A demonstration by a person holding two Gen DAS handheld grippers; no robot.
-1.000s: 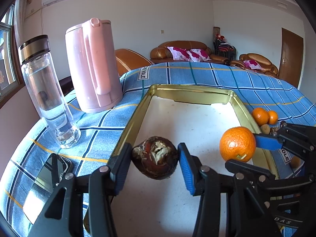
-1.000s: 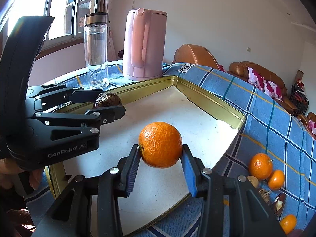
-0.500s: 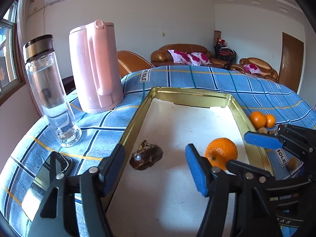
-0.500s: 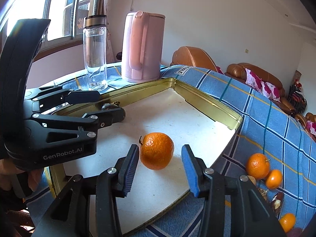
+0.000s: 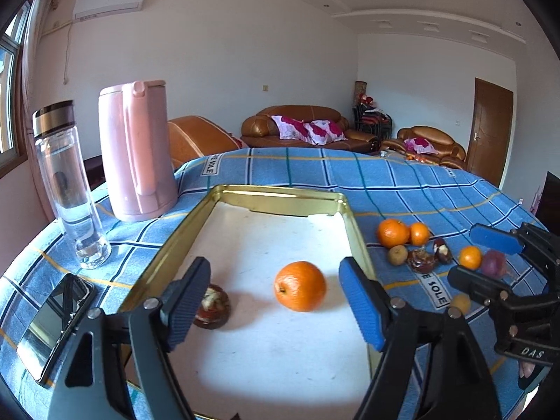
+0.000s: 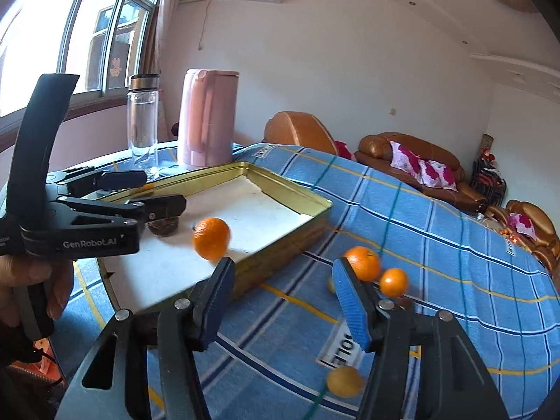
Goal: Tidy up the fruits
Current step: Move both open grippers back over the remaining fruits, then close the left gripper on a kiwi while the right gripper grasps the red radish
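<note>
Both sets of jaws wide open, nothing held. L gripper (image 5: pixel 274 302) over tray (image 5: pixel 280 196), brown fruit (image 5: pixel 212 305) just inside its left jaw, orange (image 5: pixel 300 290) on tray floor betw. jaws. R gripper (image 6: pixel 280 299) off tray edge, above cloth, aimed twd loose fruit pile (image 5: pixel 420 245) on counter. Risks, prob.: orange rolling on flat tray; small round fruits squirting out of jaws or off counter edge; soft brown ones crushed if squeezed hard.

"GenRobot.AI" on left gripper (image 6: pixel 159 192), tablecloth (image 5: pixel 434 189) labels "SOLE" (repeated)
</note>
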